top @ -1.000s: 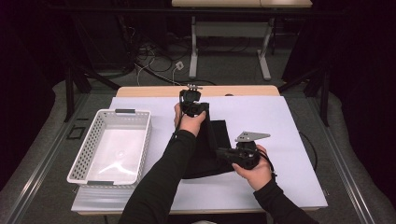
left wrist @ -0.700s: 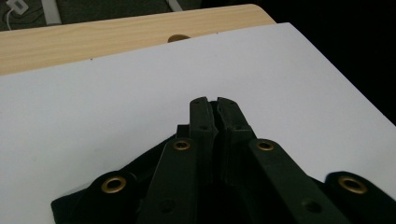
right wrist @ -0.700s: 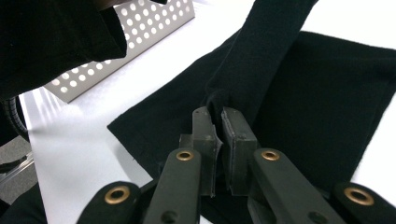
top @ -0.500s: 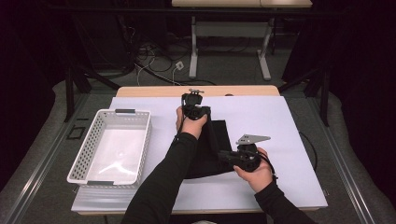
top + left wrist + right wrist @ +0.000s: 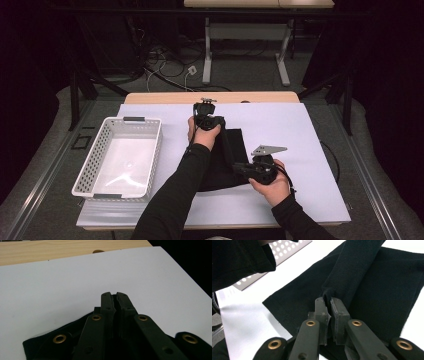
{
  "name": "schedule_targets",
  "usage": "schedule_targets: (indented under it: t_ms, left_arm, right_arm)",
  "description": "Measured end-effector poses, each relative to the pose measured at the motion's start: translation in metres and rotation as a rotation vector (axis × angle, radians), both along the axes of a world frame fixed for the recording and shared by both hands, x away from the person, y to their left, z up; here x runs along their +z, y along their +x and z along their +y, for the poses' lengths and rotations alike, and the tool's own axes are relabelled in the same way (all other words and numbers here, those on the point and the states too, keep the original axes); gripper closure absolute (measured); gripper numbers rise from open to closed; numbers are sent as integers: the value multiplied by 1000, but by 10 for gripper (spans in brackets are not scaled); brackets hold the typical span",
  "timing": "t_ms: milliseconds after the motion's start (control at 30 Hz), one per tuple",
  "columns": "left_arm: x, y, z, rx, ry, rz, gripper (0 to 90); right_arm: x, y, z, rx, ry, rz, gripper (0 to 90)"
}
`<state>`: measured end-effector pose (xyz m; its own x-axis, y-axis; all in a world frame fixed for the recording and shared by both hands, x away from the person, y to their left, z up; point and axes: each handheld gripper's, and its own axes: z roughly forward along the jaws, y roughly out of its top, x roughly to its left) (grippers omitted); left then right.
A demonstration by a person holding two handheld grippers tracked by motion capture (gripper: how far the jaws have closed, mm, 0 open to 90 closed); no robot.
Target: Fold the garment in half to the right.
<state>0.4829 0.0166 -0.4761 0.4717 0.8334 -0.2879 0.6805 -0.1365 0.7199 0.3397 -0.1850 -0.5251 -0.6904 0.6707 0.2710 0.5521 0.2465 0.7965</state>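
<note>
- A black cloth (image 5: 225, 160) is lying flat on the white sheet (image 5: 300, 130) covering the table, spreading between the two pairs of tongs.
- It is looking matt, soft and slightly fuzzy, with a raw, faintly frayed edge on the side towards the white perforated basket (image 5: 122, 155).
- One strip of the cloth (image 5: 352, 272) is running doubled over the flat layer, making a long raised fold that is stretching away from the right tongs.
- The right gripper (image 5: 330, 302) is sitting at the near end of the cloth, its jaws pressing together on the end of that fold, the fabric pinched up between the pads.
- From above, the right gripper (image 5: 239, 168) is pointing towards the person's left, the hand resting just behind it.
- The left gripper (image 5: 113, 295) is sitting at the far end of the cloth, its jaws standing almost together with a thin slit between the tips; I cannot tell whether any fabric is caught in them.
- Beneath the left tongs a black corner of cloth (image 5: 45, 345) is showing, with bare white sheet lying ahead of the tips.
- The person's dark sleeve (image 5: 185, 185) is crossing over the cloth's left part.
</note>
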Motion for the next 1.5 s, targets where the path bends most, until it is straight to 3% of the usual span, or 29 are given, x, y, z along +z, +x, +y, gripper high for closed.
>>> schedule_targets:
  t_ms: [167,333,700,1233,1500]
  left_arm:
    - [0,1,5,19,-28,8,614]
    - [-2,0,11,20,-38,16,551]
    - [-7,-12,27,0,-44,0,490]
    - [-9,-53,44,-65,-25,-36,440]
    - [-18,-72,56,-79,-41,-30,429]
  right_arm:
    - [-5,4,-1,-5,-13,17,850]
    - [-8,6,-5,-27,-17,39,848]
    - [-10,6,-16,-68,-2,64,840]
    - [-13,2,-32,-103,-16,81,858]
    - [-11,-2,-40,-128,-14,62,728]
